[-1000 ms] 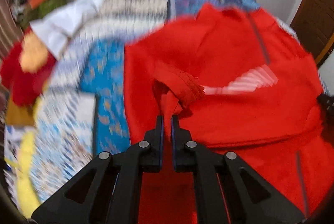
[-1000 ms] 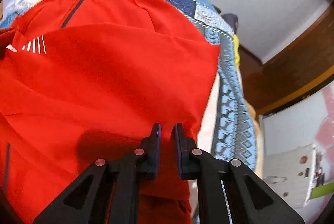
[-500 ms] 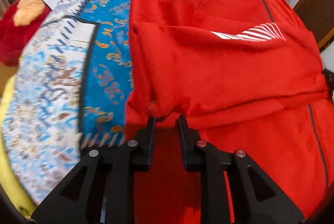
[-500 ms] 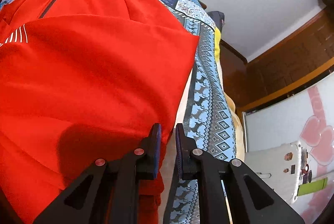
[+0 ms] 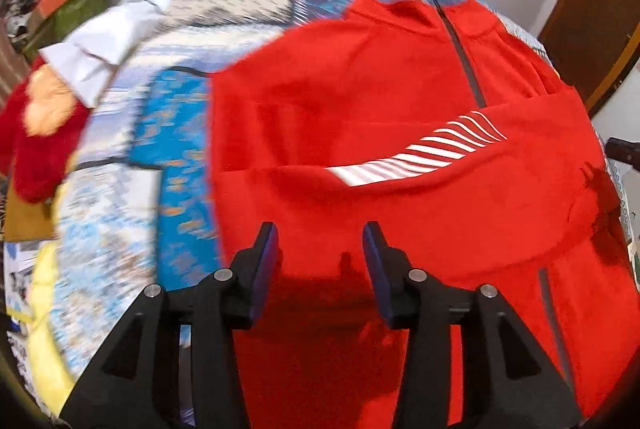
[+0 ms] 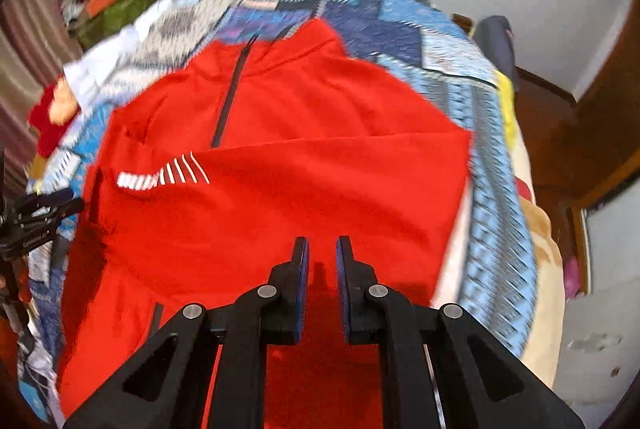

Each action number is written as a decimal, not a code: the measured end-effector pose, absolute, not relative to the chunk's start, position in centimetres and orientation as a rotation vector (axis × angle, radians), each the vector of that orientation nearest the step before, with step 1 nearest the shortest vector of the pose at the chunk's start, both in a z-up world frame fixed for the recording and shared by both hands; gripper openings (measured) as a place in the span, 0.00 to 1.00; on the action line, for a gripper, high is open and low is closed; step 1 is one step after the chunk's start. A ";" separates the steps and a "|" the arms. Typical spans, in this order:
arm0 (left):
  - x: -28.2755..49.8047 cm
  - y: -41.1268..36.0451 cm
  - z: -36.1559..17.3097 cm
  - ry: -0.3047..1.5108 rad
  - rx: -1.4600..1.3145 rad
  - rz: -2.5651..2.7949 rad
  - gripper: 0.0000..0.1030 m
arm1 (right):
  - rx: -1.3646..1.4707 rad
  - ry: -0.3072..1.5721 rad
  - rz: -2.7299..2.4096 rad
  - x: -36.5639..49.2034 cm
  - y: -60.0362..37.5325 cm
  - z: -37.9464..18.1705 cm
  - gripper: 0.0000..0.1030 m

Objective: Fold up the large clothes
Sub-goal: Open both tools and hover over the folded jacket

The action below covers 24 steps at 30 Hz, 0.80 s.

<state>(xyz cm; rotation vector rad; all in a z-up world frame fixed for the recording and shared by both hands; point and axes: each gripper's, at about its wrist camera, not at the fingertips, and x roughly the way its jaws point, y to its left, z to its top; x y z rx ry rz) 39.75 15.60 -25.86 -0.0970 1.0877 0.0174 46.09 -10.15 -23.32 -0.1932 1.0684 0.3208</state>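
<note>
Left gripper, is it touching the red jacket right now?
Cannot tell. In the left wrist view the left gripper stands open over the red jacket; any gap is unreadable.

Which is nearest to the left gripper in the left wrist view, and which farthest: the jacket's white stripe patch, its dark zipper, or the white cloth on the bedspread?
Measured from the left gripper:
1. White stripe patch, just ahead and slightly right, on the folded-over part of the red jacket.
2. Dark zipper, farther up, right of centre.
3. White cloth, far upper left on the patterned bedspread.
</note>
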 end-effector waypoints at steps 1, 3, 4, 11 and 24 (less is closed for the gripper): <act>40.8 14.9 -26.7 1.107 -0.099 0.010 0.43 | -0.229 1.087 0.313 46.4 -9.0 -24.4 0.08; 42.3 13.9 -28.6 1.148 -0.096 0.007 0.43 | -0.298 1.132 0.274 47.1 -7.9 -27.0 0.08; 42.7 13.7 -29.4 1.165 -0.091 0.007 0.43 | -0.341 1.150 0.221 47.6 -7.6 -28.6 0.08; 42.6 13.6 -32.3 1.184 -0.091 0.018 0.60 | -0.532 1.001 0.076 47.1 -8.5 -30.4 0.08; 39.8 14.2 -31.0 1.194 -0.091 0.077 0.59 | -0.420 1.042 0.187 42.9 -11.6 -28.0 0.09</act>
